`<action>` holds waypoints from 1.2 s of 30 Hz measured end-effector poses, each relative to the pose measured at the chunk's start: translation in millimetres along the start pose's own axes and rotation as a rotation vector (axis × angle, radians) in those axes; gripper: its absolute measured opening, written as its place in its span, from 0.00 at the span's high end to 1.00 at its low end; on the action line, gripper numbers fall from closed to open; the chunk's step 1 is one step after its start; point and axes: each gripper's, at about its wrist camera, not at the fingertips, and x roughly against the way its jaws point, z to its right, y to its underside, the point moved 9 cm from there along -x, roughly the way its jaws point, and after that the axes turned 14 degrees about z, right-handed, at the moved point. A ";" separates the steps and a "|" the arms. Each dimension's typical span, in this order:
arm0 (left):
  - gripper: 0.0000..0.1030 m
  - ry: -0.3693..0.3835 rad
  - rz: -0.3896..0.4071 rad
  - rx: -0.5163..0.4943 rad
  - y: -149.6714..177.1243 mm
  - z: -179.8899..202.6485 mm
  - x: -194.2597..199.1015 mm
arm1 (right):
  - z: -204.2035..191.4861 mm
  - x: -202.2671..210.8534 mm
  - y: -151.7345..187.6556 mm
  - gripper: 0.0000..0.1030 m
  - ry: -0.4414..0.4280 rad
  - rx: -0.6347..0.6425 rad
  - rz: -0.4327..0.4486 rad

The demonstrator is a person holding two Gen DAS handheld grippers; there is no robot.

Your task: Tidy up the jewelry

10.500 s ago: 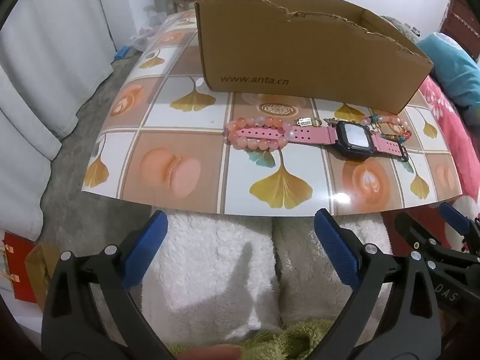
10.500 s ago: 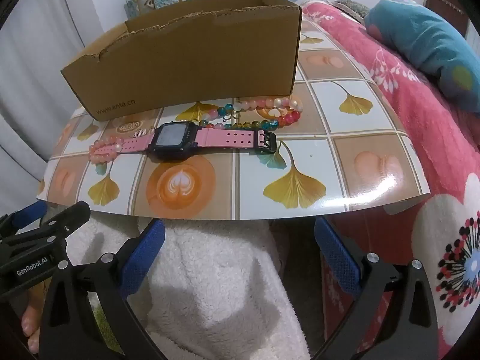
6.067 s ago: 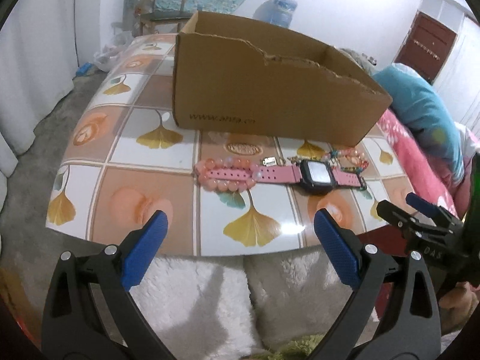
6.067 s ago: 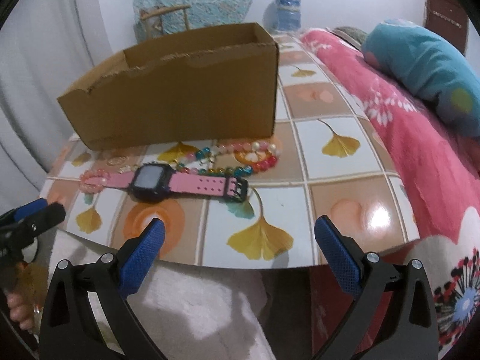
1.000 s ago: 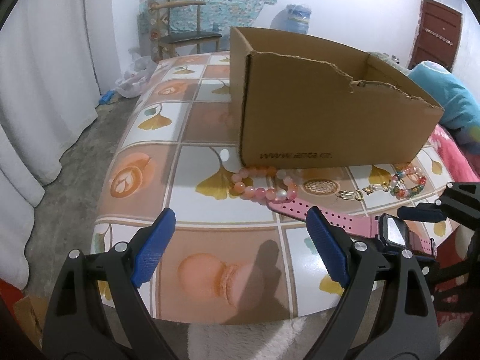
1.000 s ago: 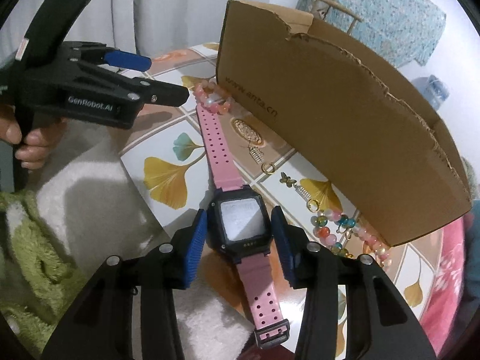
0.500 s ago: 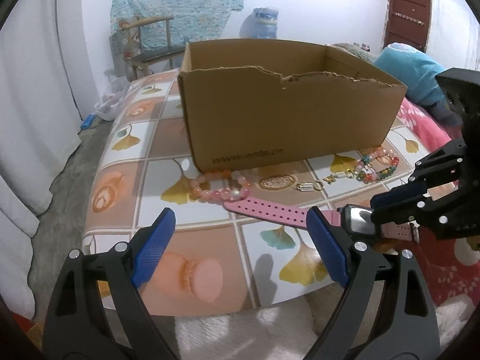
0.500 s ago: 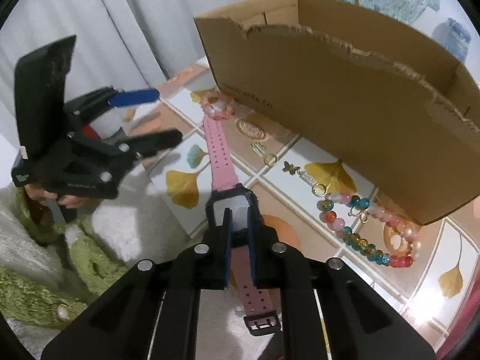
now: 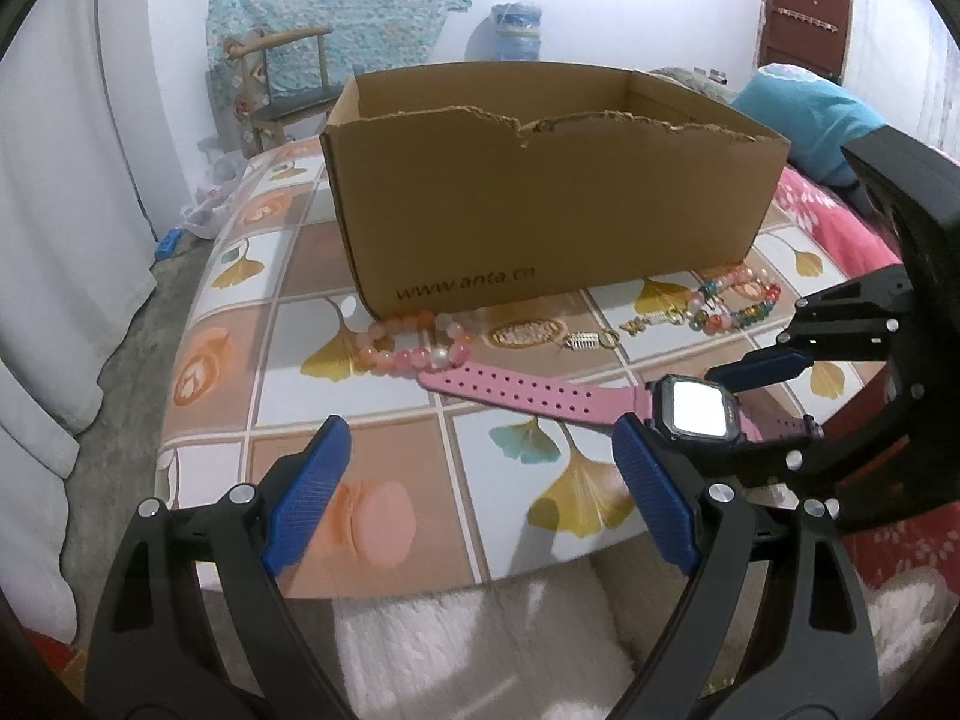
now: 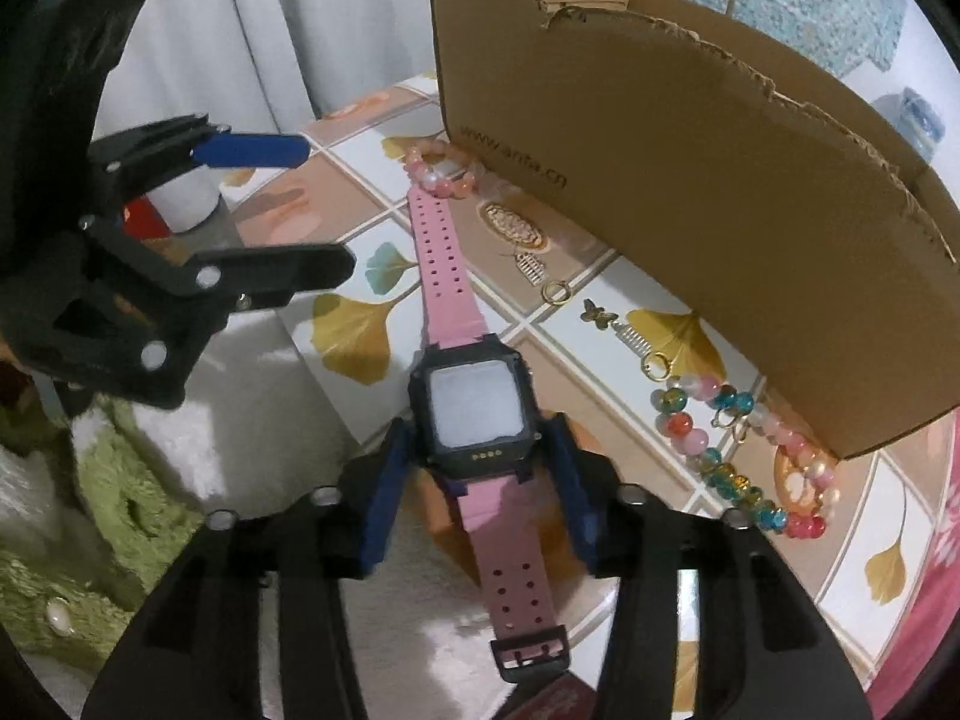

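- Watch [image 10: 474, 414], pink strap, black case: lies across the near edge of the tiled table [image 10: 384, 240]; its buckle end overhangs that edge, toward me.
- Right gripper [image 10: 477, 468]: blue pads sit either side of the watch case, jaws opening right now. I can't tell if the pads touch the case.
- Left gripper [image 9: 474, 498]: jaws spread wide with nothing between them, hovering over the near table edge to the left of the watch.
- Far strap tip touches the pink bead bracelet [image 9: 414, 342], which sits right against the cardboard box [image 9: 552, 204] front wall.
- Multicolour bead bracelet [image 10: 738, 462] and small gold charms [image 10: 600, 312] lie in the narrow strip between watch and box; little room there.
- Box top is open, front rim torn and jagged.
- Bare tiles to the left of the box.
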 end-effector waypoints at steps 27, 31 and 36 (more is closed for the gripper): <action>0.17 -0.004 0.023 0.001 -3.0 2.7 -16.7 | -1.9 12.4 54.7 0.59 -0.626 -1.334 -0.148; 0.17 -0.006 0.041 0.025 -6.0 -3.5 -11.3 | -1.4 16.6 63.3 0.59 -0.649 -1.462 -0.135; 0.17 -0.002 0.021 0.019 -0.7 -2.2 -16.5 | 2.4 16.8 73.0 0.59 -0.648 -1.582 -0.086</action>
